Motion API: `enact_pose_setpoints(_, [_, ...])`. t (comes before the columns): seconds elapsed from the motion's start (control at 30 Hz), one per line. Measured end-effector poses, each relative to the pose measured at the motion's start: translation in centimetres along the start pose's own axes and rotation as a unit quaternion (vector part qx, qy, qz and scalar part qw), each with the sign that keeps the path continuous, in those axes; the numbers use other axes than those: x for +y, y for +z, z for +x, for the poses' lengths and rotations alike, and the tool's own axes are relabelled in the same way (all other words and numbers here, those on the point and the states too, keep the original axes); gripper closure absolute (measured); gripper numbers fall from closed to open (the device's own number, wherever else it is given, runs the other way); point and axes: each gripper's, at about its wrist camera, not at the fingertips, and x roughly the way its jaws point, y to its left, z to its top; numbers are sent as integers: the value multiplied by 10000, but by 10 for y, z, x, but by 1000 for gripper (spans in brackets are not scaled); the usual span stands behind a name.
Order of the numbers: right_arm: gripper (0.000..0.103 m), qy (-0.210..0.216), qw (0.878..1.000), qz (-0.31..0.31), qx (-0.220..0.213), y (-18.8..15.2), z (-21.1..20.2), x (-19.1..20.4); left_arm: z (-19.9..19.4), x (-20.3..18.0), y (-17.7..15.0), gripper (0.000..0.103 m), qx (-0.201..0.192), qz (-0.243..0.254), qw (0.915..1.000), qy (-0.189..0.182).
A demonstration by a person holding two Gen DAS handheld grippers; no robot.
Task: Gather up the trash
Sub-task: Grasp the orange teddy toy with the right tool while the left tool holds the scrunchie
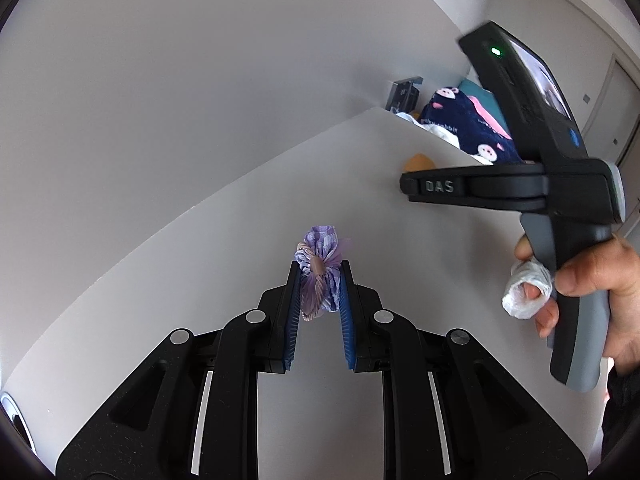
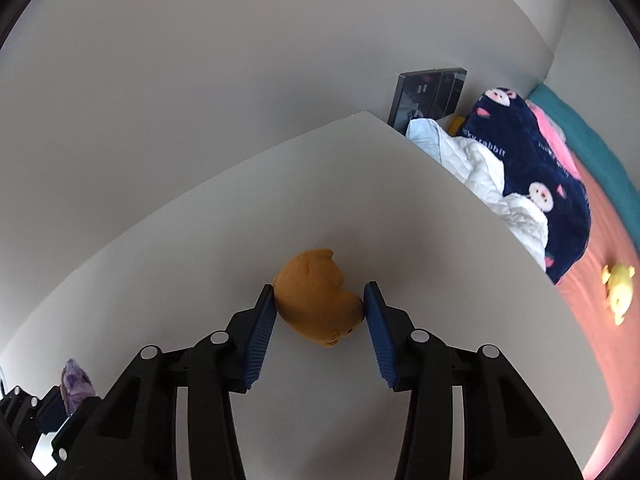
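My left gripper [image 1: 319, 274] is shut on a purple hair scrunchie [image 1: 320, 270], held between its blue pads over the white table [image 1: 240, 240]. The scrunchie also shows at the far left of the right wrist view [image 2: 76, 382]. My right gripper [image 2: 319, 300] has its pads against both sides of a small orange plush toy [image 2: 318, 300] on the white table [image 2: 360, 220]. The right gripper body shows in the left wrist view [image 1: 520, 188], with the plush [image 1: 418, 163] beyond it. The hand holding it has a white wad [image 1: 526, 290] around one finger.
Beyond the table's right edge is a bed with a navy pig-print blanket [image 2: 540, 184], white quilt [image 2: 480, 168], pink sheet [image 2: 600, 340] and a yellow plush [image 2: 618, 288]. A dark frame [image 2: 428, 92] leans on the grey wall.
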Motion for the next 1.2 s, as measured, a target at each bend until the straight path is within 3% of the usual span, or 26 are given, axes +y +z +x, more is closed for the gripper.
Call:
enact_pose_setpoints(0.33, [58,178,9998,131,-5,-16,-17,-6,-2,1,1,86,21,34,9999,-93])
enact_pose_setpoints(0.63, [58,405,9986,335,-85,-46,-59,-21,-3,-11,5,86,41,271,9994,-190])
enact_pose_setpoints(1.2, [57,654,9938,796,-421,-133,-170,-74,-71,-98,-10,85,-169,940,9940,-532])
